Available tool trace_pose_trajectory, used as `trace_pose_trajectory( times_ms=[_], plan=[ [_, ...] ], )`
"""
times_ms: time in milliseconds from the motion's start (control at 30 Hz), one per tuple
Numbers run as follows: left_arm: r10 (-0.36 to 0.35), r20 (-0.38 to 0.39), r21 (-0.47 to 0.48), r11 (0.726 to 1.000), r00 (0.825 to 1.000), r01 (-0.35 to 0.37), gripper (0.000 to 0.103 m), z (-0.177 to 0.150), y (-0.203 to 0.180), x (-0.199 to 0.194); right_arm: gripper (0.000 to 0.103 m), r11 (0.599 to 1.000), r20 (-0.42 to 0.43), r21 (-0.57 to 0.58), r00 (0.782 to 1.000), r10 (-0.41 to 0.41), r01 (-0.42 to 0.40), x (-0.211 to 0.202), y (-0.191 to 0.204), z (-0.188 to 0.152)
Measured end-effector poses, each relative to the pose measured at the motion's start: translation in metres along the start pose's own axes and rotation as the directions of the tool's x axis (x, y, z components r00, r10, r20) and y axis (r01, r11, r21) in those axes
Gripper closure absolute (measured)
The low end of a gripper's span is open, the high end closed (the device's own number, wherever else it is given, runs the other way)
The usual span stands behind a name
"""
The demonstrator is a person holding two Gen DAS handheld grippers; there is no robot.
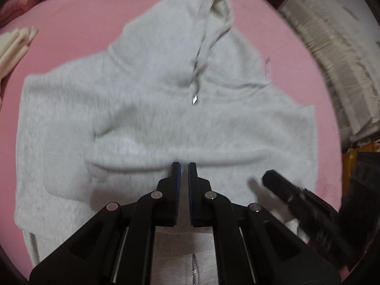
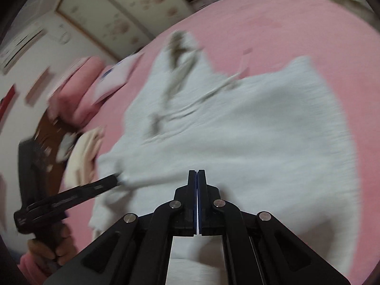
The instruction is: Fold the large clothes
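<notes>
- Hoodie [image 1: 147,109], light grey, lies spread on pink bed [image 1: 78,23], hood twd far side.
- L gripper [image 1: 184,166] over hoodie, jaws nearly together, nothing seen btwn.
- R gripper [image 2: 197,173] pressed together, empty, above the fabric.

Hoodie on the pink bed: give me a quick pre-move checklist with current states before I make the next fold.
1. Hoodie lying spread on the pink bed: ok, hood end away from the camera.
2. Left gripper shut: ok; the right wrist view shows its tip at a fold of the fabric, but whether cloth is pinched: cannot tell.
3. Right gripper shut: ok, pads together; cloth between them: cannot tell.
4. Drawstring tucked away: not ok, it trails loose over the chest.
5. Sleeves folded in: cannot tell, blurred.
6. Folded cream cloth clear of the hoodie: ok, it lies apart at the bed's side.
</notes>
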State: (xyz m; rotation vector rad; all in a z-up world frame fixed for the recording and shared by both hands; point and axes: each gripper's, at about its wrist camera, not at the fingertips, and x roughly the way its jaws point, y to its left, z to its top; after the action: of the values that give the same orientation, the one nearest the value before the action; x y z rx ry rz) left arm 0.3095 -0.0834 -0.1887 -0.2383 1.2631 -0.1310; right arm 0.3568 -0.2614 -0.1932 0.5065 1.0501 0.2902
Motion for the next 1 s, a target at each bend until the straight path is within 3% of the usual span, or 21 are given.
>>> trace_pose_trajectory(
  times_ms=[67, 133, 267, 400, 500, 533, 600, 767, 833, 933, 1000],
  plan=[
    [0.030, -0.054, -0.046, 0.998, 0.998, -0.033, 0.101, -0.006, 0.007, 0.018, 0.103, 0.995, -0.048, -0.097, 0.999, -0.001, -0.004, 0.031, 0.030, -0.011],
    [0.006, -0.051, -0.105, 0.994, 0.999, -0.011, 0.101, -0.012, 0.018, 0.024, 0.103, 0.991, -0.109, -0.133, 0.993, -0.045, 0.031, 0.059, 0.045, -0.023],
    [0.007, -0.053, -0.145, 0.989, 0.999, -0.015, 0.101, -0.021, 0.032, 0.019, 0.103, 0.994, -0.134, -0.102, 0.989, -0.057, 0.043, 0.072, 0.034, -0.036],
    [0.033, -0.039, -0.152, 0.988, 0.999, -0.039, 0.102, -0.028, 0.044, 0.012, 0.103, 0.985, -0.119, -0.157, 0.989, -0.092, 0.073, 0.050, 0.018, -0.048],
    [0.062, -0.024, -0.168, 0.984, 0.998, -0.065, 0.102, -0.028, 0.052, 0.006, 0.103, 0.965, -0.077, -0.170, 0.973, -0.217, 0.202, 0.008, -0.010, -0.062],
    [0.064, -0.023, -0.179, 0.982, 0.998, -0.067, 0.102, -0.028, 0.056, 0.004, 0.103, 0.957, -0.066, -0.157, 0.965, -0.256, 0.243, -0.006, -0.023, -0.064],
    [0.034, -0.030, -0.232, 0.972, 0.999, -0.040, 0.102, -0.027, 0.064, 0.001, 0.103, 0.916, -0.048, -0.104, 0.918, -0.394, 0.388, -0.026, -0.056, -0.068],
    [0.083, -0.022, -0.228, 0.970, 0.996, -0.086, 0.102, -0.027, 0.063, -0.014, 0.103, 0.895, -0.028, 0.032, 0.895, -0.444, 0.445, -0.063, -0.093, -0.073],
    [0.097, -0.013, -0.194, 0.976, 0.995, -0.097, 0.102, -0.029, 0.059, -0.027, 0.103, 0.867, -0.029, 0.043, 0.868, -0.496, 0.497, -0.072, -0.087, -0.075],
    [0.123, 0.012, -0.141, 0.983, 0.992, -0.121, 0.099, -0.033, 0.055, -0.049, 0.103, 0.874, 0.000, 0.109, 0.879, -0.476, 0.474, -0.091, -0.074, -0.086],
    [0.130, 0.025, -0.101, 0.987, 0.991, -0.127, 0.090, -0.040, 0.056, -0.071, 0.103, 0.871, 0.019, 0.160, 0.881, -0.472, 0.464, -0.103, -0.057, -0.092]
  ],
)
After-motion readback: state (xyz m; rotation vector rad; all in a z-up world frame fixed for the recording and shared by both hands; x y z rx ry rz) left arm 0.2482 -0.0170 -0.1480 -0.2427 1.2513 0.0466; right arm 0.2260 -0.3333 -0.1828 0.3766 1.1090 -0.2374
